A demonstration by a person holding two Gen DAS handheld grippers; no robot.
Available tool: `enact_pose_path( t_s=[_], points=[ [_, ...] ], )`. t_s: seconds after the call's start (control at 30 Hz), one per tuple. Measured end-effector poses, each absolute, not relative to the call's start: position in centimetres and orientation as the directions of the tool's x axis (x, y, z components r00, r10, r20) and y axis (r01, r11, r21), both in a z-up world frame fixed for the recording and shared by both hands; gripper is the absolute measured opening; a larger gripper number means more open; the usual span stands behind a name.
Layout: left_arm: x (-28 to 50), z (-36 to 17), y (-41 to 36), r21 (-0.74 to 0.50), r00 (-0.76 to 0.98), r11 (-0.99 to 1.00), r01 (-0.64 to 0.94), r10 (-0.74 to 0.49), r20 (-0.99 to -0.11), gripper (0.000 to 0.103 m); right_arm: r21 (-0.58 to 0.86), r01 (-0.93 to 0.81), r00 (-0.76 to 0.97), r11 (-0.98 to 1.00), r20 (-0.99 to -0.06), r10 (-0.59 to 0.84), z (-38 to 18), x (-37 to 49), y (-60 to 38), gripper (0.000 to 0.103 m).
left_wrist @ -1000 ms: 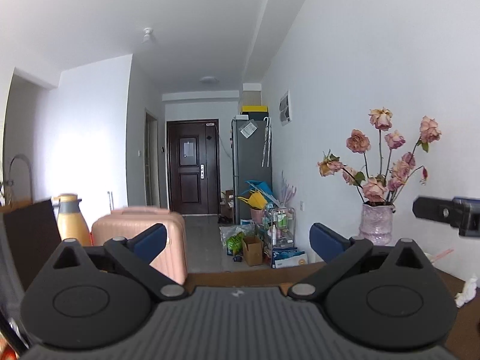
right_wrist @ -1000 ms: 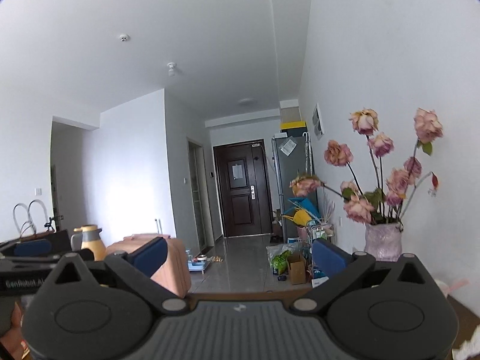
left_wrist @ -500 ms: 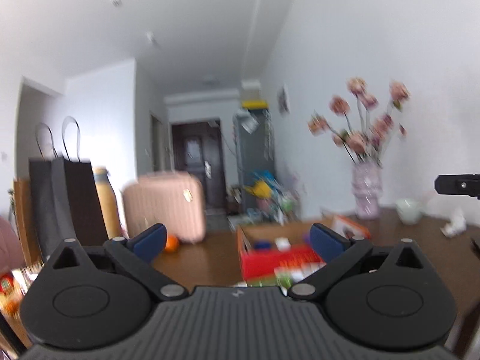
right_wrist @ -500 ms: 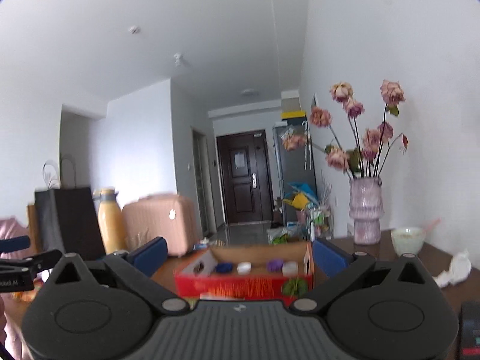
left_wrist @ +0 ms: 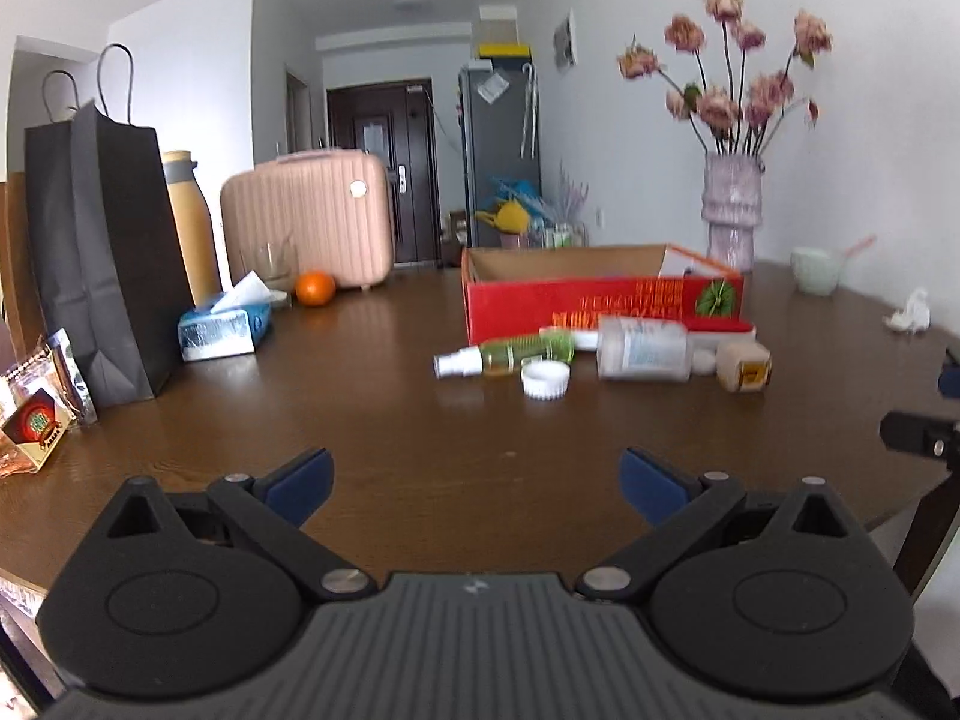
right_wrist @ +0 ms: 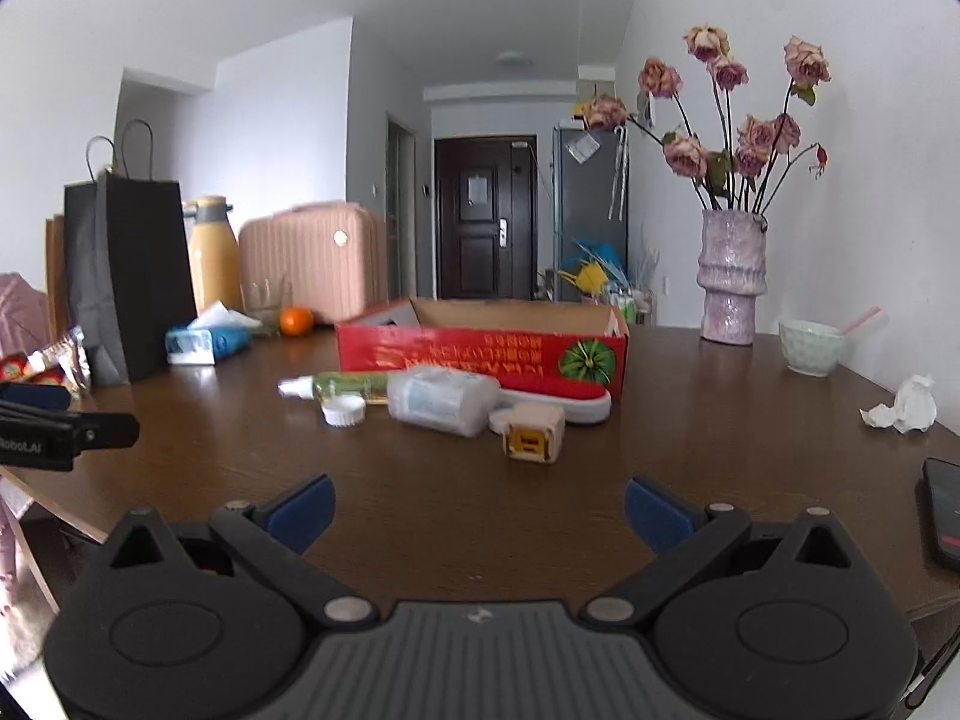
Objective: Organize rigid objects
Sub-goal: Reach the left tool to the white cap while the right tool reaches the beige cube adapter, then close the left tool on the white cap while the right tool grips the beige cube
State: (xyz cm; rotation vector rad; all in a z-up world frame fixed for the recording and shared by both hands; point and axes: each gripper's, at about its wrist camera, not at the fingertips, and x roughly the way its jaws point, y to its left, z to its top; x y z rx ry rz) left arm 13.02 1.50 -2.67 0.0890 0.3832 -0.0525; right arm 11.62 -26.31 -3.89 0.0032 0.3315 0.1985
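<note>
An open red cardboard box [left_wrist: 603, 300] [right_wrist: 480, 348] stands mid-table. In front of it lie a green spray bottle [left_wrist: 510, 354] [right_wrist: 342, 385], a white cap [left_wrist: 545, 380] [right_wrist: 343, 410], a clear plastic bottle [left_wrist: 645, 350] [right_wrist: 444, 399], a small beige box [left_wrist: 744, 365] [right_wrist: 534, 432] and a flat white-and-red item [right_wrist: 570, 407]. My left gripper [left_wrist: 474, 480] is open and empty above the near table edge. My right gripper [right_wrist: 480, 507] is open and empty, near the front edge, short of the beige box.
On the brown table [left_wrist: 360, 420]: a black paper bag [left_wrist: 102, 252], tissue pack [left_wrist: 222, 327], orange [left_wrist: 315, 288], yellow flask [left_wrist: 189, 228], snack packets [left_wrist: 36, 402], vase of flowers [right_wrist: 732, 276], green bowl [right_wrist: 810, 345], crumpled tissue [right_wrist: 903, 405], phone [right_wrist: 942, 510]. A pink suitcase [left_wrist: 309, 216] stands behind.
Both cameras have tilted down from the ceiling and hallway to the tabletop. The box and loose items have come into view. Both grippers stay open.
</note>
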Motion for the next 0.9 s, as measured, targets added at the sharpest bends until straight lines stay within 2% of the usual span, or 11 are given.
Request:
enact_pose_path(
  t_s=[0.17, 0.4, 0.47, 0.53, 0.6, 0.7, 0.9],
  points=[
    [15.0, -3.1, 1.3, 0.074, 0.912, 0.995, 0.069, -0.033, -0.409, 0.103, 0.088, -0.193, 0.911, 0.977, -0.354, 0.212, -4.5, 13.3, -26.5, 0.103],
    [18.5, -3.6, 0.6, 0.068, 0.882, 0.995, 0.077, -0.036, -0.469, 0.103, 0.056, -0.177, 0.879, 0.983, -0.440, 0.184, -5.1, 16.5, -26.0, 0.103],
    [20.0, -3.8, 0.5, 0.042, 0.866, 0.995, 0.087, -0.055, -0.496, 0.103, 0.059, -0.168, 0.881, 0.984, -0.439, 0.177, -5.2, 17.3, -25.9, 0.102],
    [21.6, -3.8, 0.3, 0.011, 0.847, 0.994, 0.105, -0.083, -0.525, 0.103, 0.103, -0.185, 0.875, 0.977, -0.435, 0.212, -5.4, 18.2, -26.2, 0.099],
    [23.1, -3.9, 0.0, 0.003, 0.832, 0.993, 0.117, -0.096, -0.546, 0.102, 0.146, -0.186, 0.865, 0.972, -0.444, 0.232, -5.5, 19.3, -26.3, 0.086],
    [25.5, -3.8, -0.4, 0.014, 0.827, 0.993, 0.113, -0.087, -0.555, 0.098, 0.202, -0.153, 0.859, 0.967, -0.457, 0.231, -5.5, 21.1, -26.6, 0.085],
    [30.4, -3.8, -1.2, 0.011, 0.817, 0.992, 0.126, -0.098, -0.568, 0.089, 0.211, -0.082, 0.850, 0.974, -0.495, 0.178, -5.1, 25.4, -26.6, 0.087]
  ],
)
